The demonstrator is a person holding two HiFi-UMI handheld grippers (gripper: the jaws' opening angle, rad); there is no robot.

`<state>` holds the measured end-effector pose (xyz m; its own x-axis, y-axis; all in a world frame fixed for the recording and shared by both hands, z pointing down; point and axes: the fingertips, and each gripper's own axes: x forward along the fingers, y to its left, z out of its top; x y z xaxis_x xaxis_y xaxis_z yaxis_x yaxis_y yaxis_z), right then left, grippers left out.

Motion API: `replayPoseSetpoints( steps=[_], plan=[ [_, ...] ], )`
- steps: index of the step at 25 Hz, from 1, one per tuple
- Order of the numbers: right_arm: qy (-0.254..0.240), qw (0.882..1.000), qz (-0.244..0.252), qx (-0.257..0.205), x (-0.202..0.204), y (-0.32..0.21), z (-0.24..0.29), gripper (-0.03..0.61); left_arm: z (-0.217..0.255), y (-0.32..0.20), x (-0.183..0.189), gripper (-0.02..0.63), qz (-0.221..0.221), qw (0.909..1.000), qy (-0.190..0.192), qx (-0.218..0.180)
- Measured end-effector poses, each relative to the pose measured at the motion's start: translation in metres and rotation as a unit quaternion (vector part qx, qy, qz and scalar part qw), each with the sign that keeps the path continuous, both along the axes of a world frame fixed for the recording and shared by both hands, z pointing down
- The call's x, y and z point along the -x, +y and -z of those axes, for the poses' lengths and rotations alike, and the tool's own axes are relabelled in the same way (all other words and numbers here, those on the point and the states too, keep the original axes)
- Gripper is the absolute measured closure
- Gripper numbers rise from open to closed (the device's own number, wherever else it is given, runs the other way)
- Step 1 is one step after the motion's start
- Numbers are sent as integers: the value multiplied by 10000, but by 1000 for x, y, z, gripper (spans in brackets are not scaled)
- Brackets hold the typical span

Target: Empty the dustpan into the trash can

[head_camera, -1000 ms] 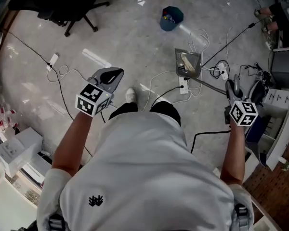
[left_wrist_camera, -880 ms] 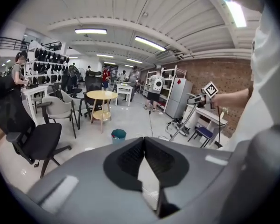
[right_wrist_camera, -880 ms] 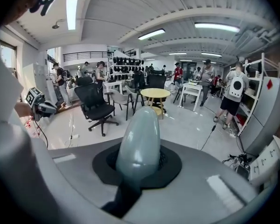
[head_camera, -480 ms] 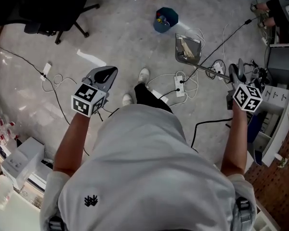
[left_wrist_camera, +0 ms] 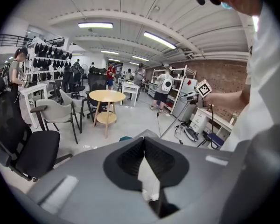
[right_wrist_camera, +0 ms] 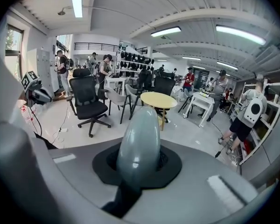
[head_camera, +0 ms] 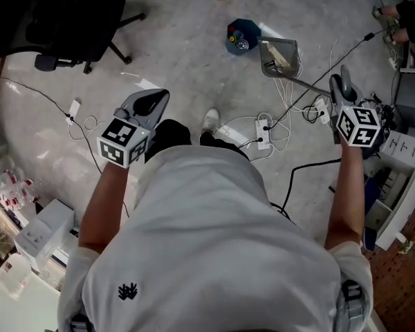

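Observation:
A grey long-handled dustpan [head_camera: 279,55] with pale scraps in it hangs just right of the small blue trash can [head_camera: 241,34] on the floor ahead. Its thin rod [head_camera: 310,86] runs back to my right gripper [head_camera: 340,88], which is shut on the handle's rounded grey end [right_wrist_camera: 139,141]. My left gripper [head_camera: 146,106] is held at the left, away from both, jaws together with nothing between them. In the left gripper view the jaws [left_wrist_camera: 143,143] hide most of the dustpan; the trash can [left_wrist_camera: 125,138] peeks out beside them.
A black office chair [head_camera: 69,12] stands at the far left. A power strip [head_camera: 264,131] and looping cables lie on the floor by my feet. White boxes [head_camera: 38,230] sit at the lower left, white shelving [head_camera: 401,178] at the right.
The person has stepped forward. The right gripper has carried the dustpan up and ahead, from over the cables to right beside the trash can. The left gripper has barely shifted.

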<state>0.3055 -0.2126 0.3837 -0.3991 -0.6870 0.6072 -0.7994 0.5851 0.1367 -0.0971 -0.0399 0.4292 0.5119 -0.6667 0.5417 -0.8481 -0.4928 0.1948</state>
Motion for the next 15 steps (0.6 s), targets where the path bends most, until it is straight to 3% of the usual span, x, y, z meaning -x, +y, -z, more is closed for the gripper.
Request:
replayPoseSetpoints(
  steps=[15],
  plan=[
    [878,9935,673,279,85,-108,-53,554,-7,-108,39,557,-474,9987,151,85]
  ],
)
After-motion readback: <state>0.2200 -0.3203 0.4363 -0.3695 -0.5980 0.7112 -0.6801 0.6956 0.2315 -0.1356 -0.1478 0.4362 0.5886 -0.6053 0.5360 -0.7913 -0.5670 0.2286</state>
